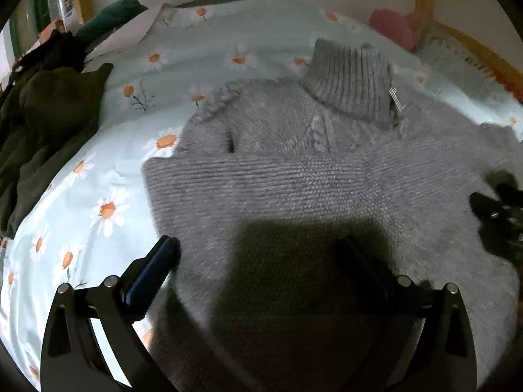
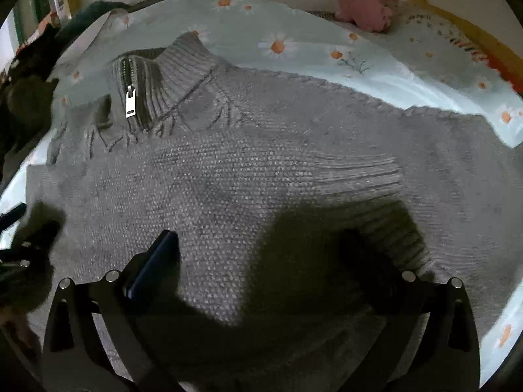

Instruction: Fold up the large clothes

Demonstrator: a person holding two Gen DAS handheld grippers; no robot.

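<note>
A grey knitted sweater (image 1: 294,176) with a ribbed high collar (image 1: 353,78) lies spread on a daisy-print bed sheet (image 1: 98,170). In the right wrist view the sweater (image 2: 248,170) shows its collar zipper with a silver pull (image 2: 130,101) and a ribbed sleeve cuff (image 2: 362,176) folded over the body. My left gripper (image 1: 261,251) is open and empty, just above the sweater's lower part. My right gripper (image 2: 261,245) is open and empty over the sweater's middle. Each gripper shows at the edge of the other's view: the right one (image 1: 500,215), the left one (image 2: 29,245).
Dark green clothes (image 1: 42,130) are piled at the bed's left side. A pink soft toy (image 2: 369,6) lies at the far right near the yellow wooden bed frame (image 2: 457,23). A pillow edge (image 1: 130,29) sits at the far left.
</note>
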